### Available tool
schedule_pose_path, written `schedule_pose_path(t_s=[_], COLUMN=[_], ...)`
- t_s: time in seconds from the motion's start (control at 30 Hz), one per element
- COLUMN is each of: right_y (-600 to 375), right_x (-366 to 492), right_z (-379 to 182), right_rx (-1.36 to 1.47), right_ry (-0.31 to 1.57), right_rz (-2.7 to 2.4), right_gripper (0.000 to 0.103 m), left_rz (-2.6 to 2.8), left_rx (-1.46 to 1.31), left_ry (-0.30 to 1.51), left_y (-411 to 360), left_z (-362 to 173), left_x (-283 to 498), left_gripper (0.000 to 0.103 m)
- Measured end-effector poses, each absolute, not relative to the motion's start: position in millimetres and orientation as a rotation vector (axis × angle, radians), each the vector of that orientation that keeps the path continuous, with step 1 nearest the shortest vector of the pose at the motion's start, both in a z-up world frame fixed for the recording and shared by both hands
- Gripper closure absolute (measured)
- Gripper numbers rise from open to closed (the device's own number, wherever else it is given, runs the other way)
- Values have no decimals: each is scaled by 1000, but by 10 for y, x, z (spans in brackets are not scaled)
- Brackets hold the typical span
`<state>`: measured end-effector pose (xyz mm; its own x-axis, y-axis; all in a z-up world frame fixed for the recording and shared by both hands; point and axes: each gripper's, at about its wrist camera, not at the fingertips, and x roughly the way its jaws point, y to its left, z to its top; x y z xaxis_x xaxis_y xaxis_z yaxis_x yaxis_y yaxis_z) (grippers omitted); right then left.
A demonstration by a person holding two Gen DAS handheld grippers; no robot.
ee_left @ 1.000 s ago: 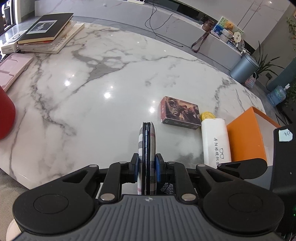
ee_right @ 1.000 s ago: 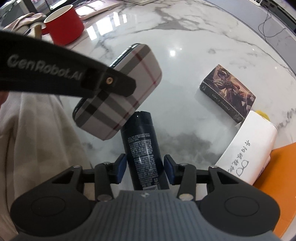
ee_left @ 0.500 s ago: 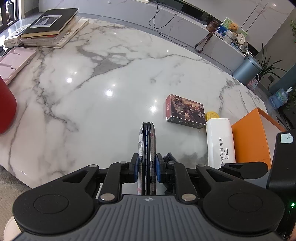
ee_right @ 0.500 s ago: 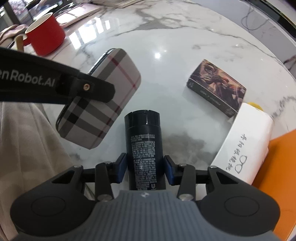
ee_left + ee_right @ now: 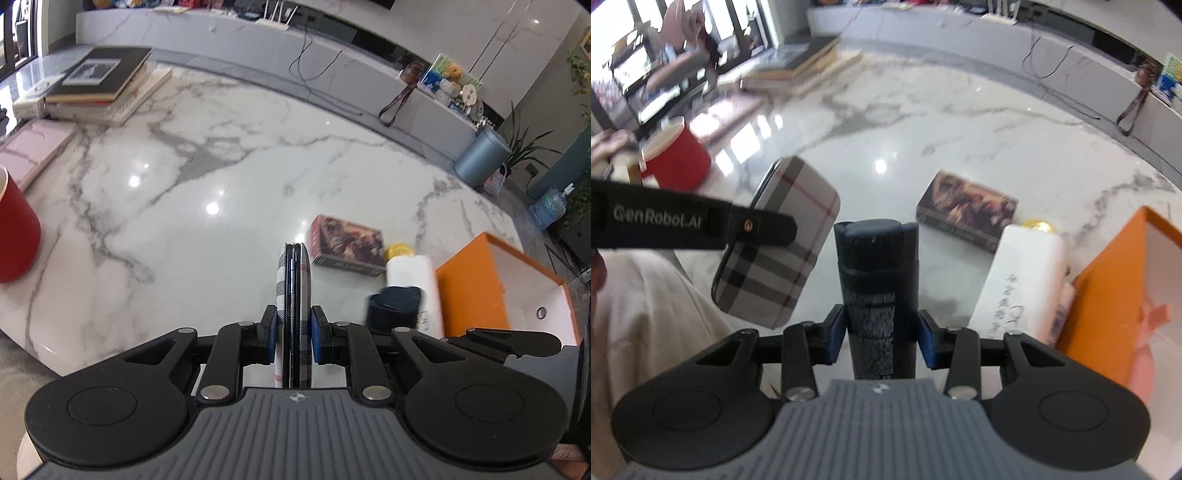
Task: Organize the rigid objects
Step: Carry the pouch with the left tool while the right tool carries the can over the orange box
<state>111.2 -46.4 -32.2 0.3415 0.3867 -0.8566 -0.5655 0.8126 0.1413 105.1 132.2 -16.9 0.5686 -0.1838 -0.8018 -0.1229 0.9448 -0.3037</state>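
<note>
Left wrist view: plaid hinged case [image 5: 293, 295] is clamped in left gripper [image 5: 293, 328], above marble table [image 5: 184, 221]. Dark cylindrical bottle [image 5: 877, 295] is gripped by right gripper [image 5: 881, 332], fingers [image 5: 834, 332] snug. Orange box [image 5: 498, 280] at right awaits; nothing stowed yet. Vs earlier, both were lifted, bottle tilted upright.

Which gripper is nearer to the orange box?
Right. The right gripper, holding the dark bottle, is beside the white case next to the orange box. The left gripper, holding the plaid case, sits farther off.
</note>
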Motion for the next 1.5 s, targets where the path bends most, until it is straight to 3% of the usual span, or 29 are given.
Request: schedule_pose_path(t_s=[0.7,1.17,1.5], right_y=[-1838,-2931,-3119], right_x=[903,925,1115], right_z=[904,406,-57], right_rx=[-108,-117,-91], right_ry=[780,956,1085], right_rz=[442,221,217], right_gripper=[63,63,63], left_rz=[-287,-526,-562], left_rx=[-274,-303,-384], left_ry=[764,906,1046], left_y=[227,-697,-1005], left_z=[729,231,-318], left_x=[1019,1429,1810], left_gripper=[83,83,83])
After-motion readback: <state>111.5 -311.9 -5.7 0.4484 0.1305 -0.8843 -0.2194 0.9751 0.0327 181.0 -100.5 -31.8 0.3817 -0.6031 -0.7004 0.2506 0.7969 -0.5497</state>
